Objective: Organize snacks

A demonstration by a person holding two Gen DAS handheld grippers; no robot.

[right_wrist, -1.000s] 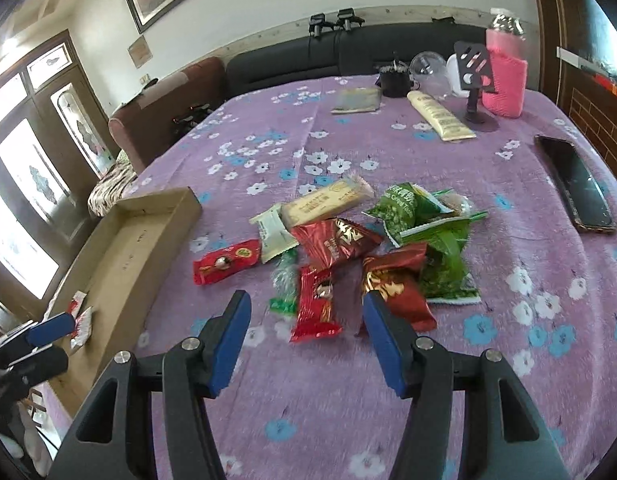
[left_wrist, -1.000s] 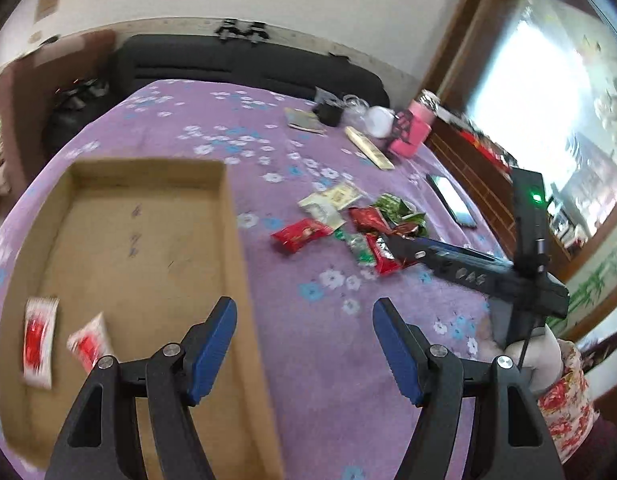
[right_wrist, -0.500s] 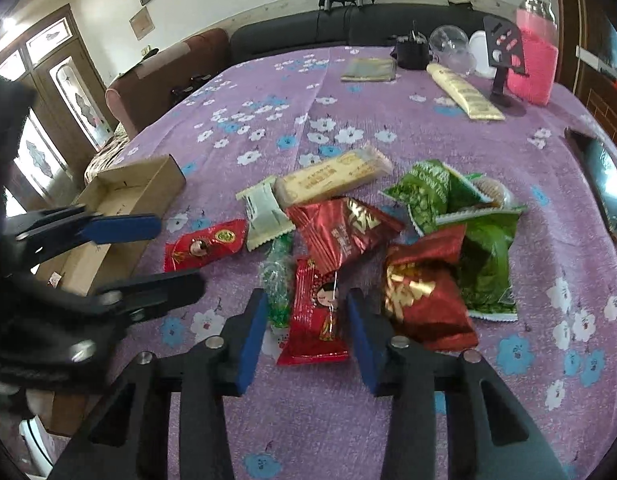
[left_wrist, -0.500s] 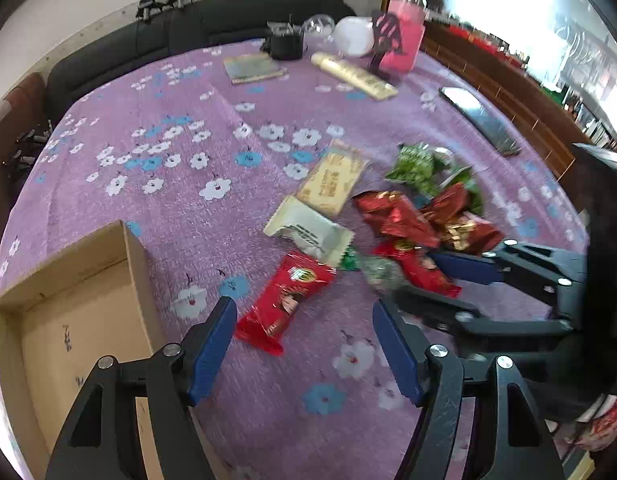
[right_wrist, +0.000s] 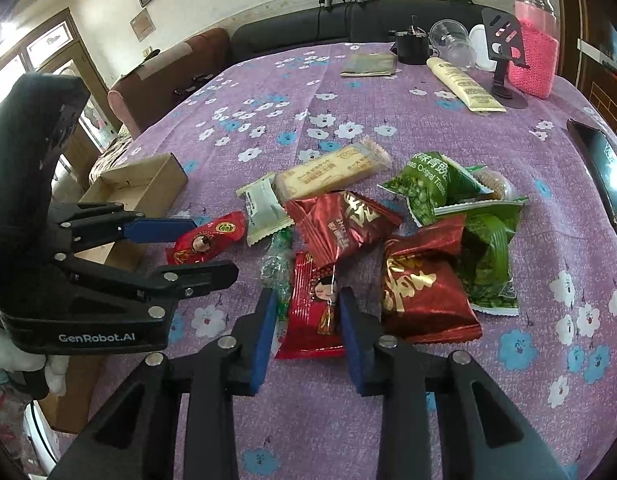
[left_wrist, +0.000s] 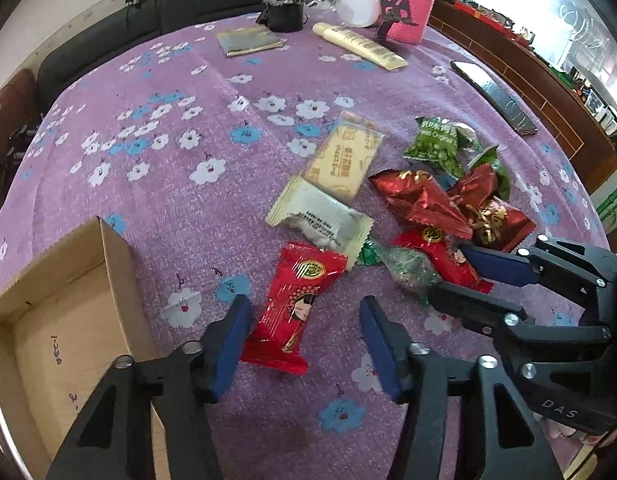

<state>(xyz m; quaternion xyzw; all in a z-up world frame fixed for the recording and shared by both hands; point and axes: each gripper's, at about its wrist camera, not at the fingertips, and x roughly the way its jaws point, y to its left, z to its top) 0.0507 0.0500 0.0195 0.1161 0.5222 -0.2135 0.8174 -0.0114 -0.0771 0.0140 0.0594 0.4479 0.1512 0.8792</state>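
A pile of snack packets lies on the purple flowered tablecloth (left_wrist: pixel 156 184). My left gripper (left_wrist: pixel 304 320) is open, its fingers either side of a red packet with a cartoon face (left_wrist: pixel 296 300), low over the cloth. It also shows in the right wrist view (right_wrist: pixel 200 244) around that packet (right_wrist: pixel 206 238). My right gripper (right_wrist: pixel 308 312) is open but narrowed around a second red cartoon packet (right_wrist: pixel 314 308), seen from the left wrist view too (left_wrist: pixel 448 258). An open cardboard box (left_wrist: pixel 40 312) stands left.
Other packets lie in the pile: white (left_wrist: pixel 320 216), beige biscuit (left_wrist: pixel 344 160), dark red (right_wrist: pixel 344 224), gold-lettered red (right_wrist: pixel 424 292), green (right_wrist: pixel 432 184). A phone (left_wrist: pixel 494 96), cream tube (left_wrist: pixel 360 46), pink bottle (right_wrist: pixel 534 36), phone stand and cups stand at the far edge.
My left gripper swung from over the box to the snack pile and came down around the red packet. My right gripper moved forward and narrowed around the other red packet.
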